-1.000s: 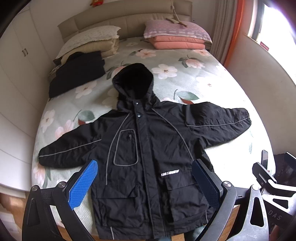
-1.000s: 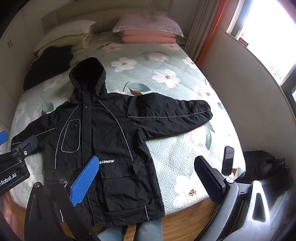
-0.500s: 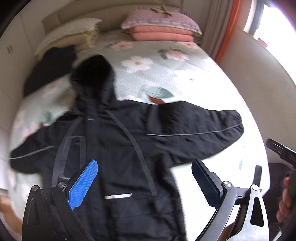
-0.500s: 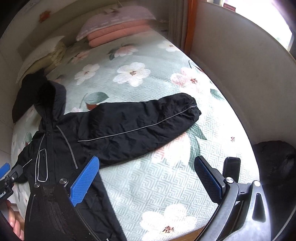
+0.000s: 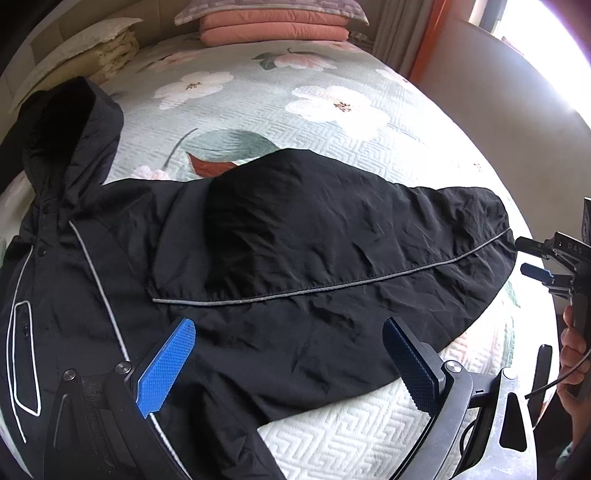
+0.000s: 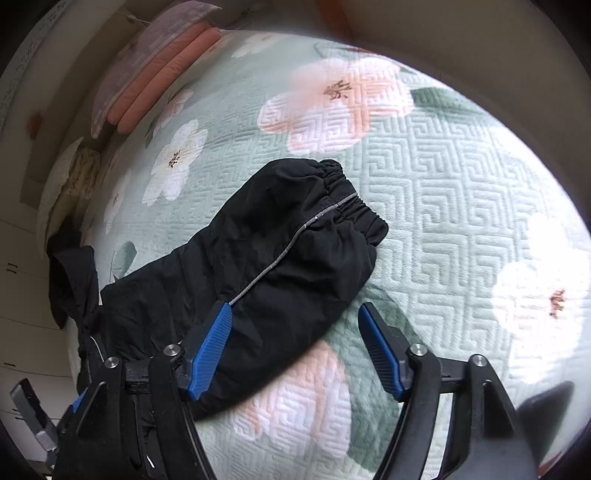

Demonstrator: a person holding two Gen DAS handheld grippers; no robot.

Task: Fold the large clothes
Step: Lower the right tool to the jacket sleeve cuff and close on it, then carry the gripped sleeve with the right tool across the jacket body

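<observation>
Now both cameras sit far lower over the bed (image 5: 332, 110) than a second ago, when each took in the whole black hooded jacket (image 5: 258, 277) spread face up across the floral quilt; only part of the garment fills each view. From the left wrist camera, going left to right, the hood (image 5: 70, 129) lies toward the head of the bed, the zipped front with its grey piping runs down the left margin, and one sleeve (image 5: 351, 236) stretches toward the bed's right edge. The left gripper (image 5: 291, 369) hangs over the sleeve's underarm, its blue fingers well apart, nothing pressed between them. At the far right edge of that view, a hand (image 5: 572, 354) holds the right gripper (image 5: 535, 258). The right wrist camera alone shows the sleeve's elastic cuff (image 6: 351, 199) resting on the quilt, well in from the bed's edge. The right gripper (image 6: 295, 350) has just been closing; its jaws are still apart, with the sleeve's lower edge between them and not visibly pinched. Pink pillows (image 5: 273, 26) are stacked at the head of the bed.
</observation>
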